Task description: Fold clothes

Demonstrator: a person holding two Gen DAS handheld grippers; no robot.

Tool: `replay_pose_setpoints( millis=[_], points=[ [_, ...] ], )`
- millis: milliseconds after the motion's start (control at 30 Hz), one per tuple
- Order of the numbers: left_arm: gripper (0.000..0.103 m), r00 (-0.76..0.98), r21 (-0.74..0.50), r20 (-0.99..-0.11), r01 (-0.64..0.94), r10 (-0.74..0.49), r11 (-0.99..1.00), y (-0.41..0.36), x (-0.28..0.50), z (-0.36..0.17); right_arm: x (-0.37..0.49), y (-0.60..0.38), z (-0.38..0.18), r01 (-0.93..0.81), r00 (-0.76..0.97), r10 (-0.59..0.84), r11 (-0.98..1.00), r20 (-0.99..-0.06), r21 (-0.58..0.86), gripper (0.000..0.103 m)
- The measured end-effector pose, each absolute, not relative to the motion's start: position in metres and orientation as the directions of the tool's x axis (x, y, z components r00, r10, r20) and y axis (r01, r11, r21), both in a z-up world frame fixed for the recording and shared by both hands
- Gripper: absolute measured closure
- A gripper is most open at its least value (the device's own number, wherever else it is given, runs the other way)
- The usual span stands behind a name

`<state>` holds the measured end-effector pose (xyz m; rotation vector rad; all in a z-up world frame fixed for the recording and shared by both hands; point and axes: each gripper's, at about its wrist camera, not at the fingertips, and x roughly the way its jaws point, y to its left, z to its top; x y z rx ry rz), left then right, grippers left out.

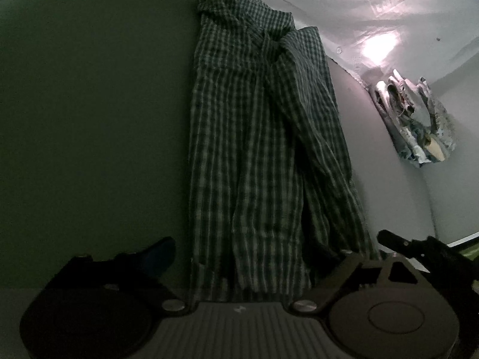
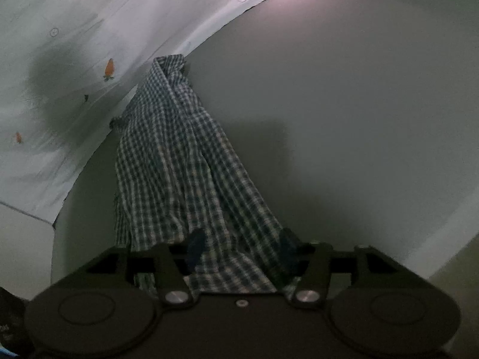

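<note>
Light: dim overall; one bright glare patch (image 1: 378, 45) lay on the sheet at the far edge, left wrist view.
Table (image 1: 89, 104): plain matte top, grey-green in the left wrist view, grey in the right wrist view; broad shadow (image 2: 269, 161) fell across its middle.
Sheet (image 2: 74, 59): pale, glossy, wrinkled; ran along the table's far edge; printed with small orange carrots (image 2: 109, 68) and circular marks.
Sheet stain: dark smudge (image 2: 51, 89) sat beside the carrot print, right wrist view.
Pile (image 1: 416, 119): crumpled mixed fabric lay on the table near its far right edge; details blurred.
</note>
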<state>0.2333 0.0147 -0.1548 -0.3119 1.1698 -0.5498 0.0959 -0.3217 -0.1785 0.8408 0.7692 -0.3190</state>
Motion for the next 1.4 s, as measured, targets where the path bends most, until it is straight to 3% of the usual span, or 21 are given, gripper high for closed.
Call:
replay_pose_setpoints(
  millis=[167, 367, 433, 600, 1033, 1100, 1133, 1167, 1300, 1400],
  points=[
    [0.032, 0.286, -0.581, -0.747, 0.158, -0.600, 0.799, 0.030, 0.229, -0.163, 0.088, -0.340, -0.196, 0.503, 0.710, 0.121, 0.603, -0.694, 0.620, 0.044],
    [0.041, 0.265, -0.639, -0.714, 0.130, -0.648, 0.758, 0.042, 0.216, -0.172, 0.083, -0.360, -0.209, 0.451, 0.738, 0.221, 0.542, -0.638, 0.709, 0.053],
    [0.042, 0.255, -0.644, -0.712, 0.134, -0.654, 0.753, 0.043, 0.212, -0.173, 0.080, -0.365, -0.214, 0.423, 0.730, 0.278, 0.534, -0.624, 0.732, 0.061],
    [0.042, 0.227, -0.652, -0.715, 0.127, -0.662, 0.748, 0.046, 0.200, -0.175, 0.078, -0.373, -0.220, 0.362, 0.659, 0.430, 0.537, -0.617, 0.762, 0.069],
    [0.043, 0.227, -0.643, -0.728, 0.102, -0.647, 0.759, 0.045, 0.188, -0.179, 0.082, -0.378, -0.225, 0.310, 0.583, 0.554, 0.524, -0.594, 0.793, 0.069],
    [0.062, 0.229, -0.641, -0.730, 0.097, -0.644, 0.761, 0.045, 0.187, -0.180, 0.082, -0.379, -0.226, 0.308, 0.582, 0.557, 0.523, -0.592, 0.795, 0.074],
    [0.094, 0.229, -0.643, -0.730, 0.092, -0.644, 0.760, 0.045, 0.187, -0.180, 0.082, -0.378, -0.228, 0.309, 0.577, 0.563, 0.520, -0.591, 0.797, 0.088],
    [0.103, 0.223, -0.665, -0.719, 0.057, -0.658, 0.745, 0.046, 0.186, -0.185, 0.084, -0.377, -0.230, 0.315, 0.569, 0.576, 0.506, -0.587, 0.803, 0.093],
    [0.103, 0.254, -0.769, -0.624, -0.032, -0.739, 0.638, 0.056, 0.186, -0.188, 0.087, -0.378, -0.235, 0.326, 0.612, 0.620, 0.368, -0.491, 0.871, 0.095],
    [0.103, 0.311, -0.851, -0.514, -0.062, -0.800, 0.522, 0.062, 0.187, -0.178, 0.087, -0.385, -0.234, 0.304, 0.696, 0.626, 0.186, -0.351, 0.934, 0.096]
  ],
)
